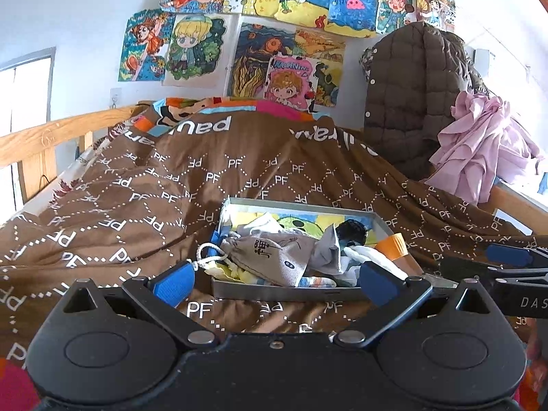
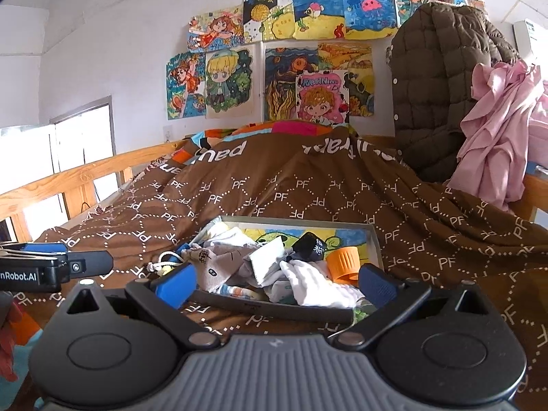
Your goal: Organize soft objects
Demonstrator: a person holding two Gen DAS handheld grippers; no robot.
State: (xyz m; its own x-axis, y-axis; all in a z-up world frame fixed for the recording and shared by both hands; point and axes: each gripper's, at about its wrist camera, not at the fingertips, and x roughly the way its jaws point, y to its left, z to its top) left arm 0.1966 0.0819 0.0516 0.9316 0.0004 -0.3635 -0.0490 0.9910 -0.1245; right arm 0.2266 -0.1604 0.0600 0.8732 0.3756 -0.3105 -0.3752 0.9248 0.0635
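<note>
A shallow metal tray [image 1: 284, 294] [image 2: 274, 310] lies on the brown bedspread, filled with soft items. Among them are a grey drawstring pouch [image 1: 274, 255] [image 2: 219, 263], white cloths [image 2: 315, 284] [image 1: 370, 257], a black item [image 2: 310, 246] [image 1: 352, 231] and an orange cap [image 2: 344, 262] [image 1: 394, 245]. My left gripper [image 1: 275, 282] is open and empty, just before the tray's near rim. My right gripper [image 2: 274, 282] is open and empty, its fingers on either side of the tray's near edge. Each gripper shows at the side of the other's view.
The brown patterned bedspread [image 1: 205, 185] [image 2: 445, 239] covers the bed. A wooden rail [image 1: 51, 137] [image 2: 68, 185] runs along the left. A brown quilted jacket [image 1: 411, 96] [image 2: 438, 85] and pink cloth [image 1: 486, 147] [image 2: 496, 126] hang at the right. Drawings cover the wall.
</note>
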